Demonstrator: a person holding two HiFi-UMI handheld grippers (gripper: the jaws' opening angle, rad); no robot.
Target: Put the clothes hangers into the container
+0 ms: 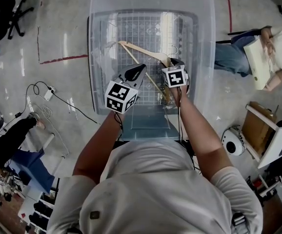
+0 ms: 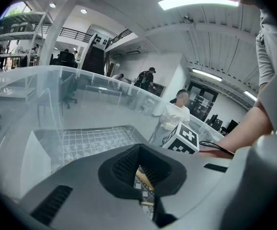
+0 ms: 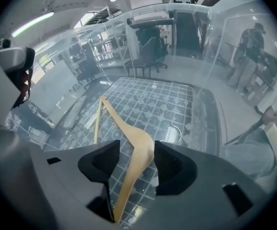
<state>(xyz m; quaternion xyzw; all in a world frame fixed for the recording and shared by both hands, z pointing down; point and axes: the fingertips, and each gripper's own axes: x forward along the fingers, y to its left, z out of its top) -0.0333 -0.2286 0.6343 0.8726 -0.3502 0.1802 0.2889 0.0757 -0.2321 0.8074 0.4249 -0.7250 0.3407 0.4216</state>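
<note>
A light wooden clothes hanger (image 1: 140, 52) with a metal hook lies inside the clear plastic container (image 1: 95, 57), on its gridded bottom. In the right gripper view the hanger (image 3: 139, 150) runs between the jaws of my right gripper (image 3: 136, 156). Those jaws stand open, and the pads do not press on the wood. From the head view my right gripper (image 1: 175, 62) hangs inside the container over the hanger's middle. My left gripper (image 1: 139, 69) is beside it to the left, its black jaws shut to a point. Through the slit of the left gripper (image 2: 141, 170) a bit of wood shows below.
The container's tall clear walls (image 3: 177, 42) surround both grippers. A seated person (image 1: 258, 52) is on the floor to the right. Cables and a power strip (image 1: 48, 94) lie to the left. A cardboard box (image 1: 258, 126) and a white round device (image 1: 233, 140) are at the lower right.
</note>
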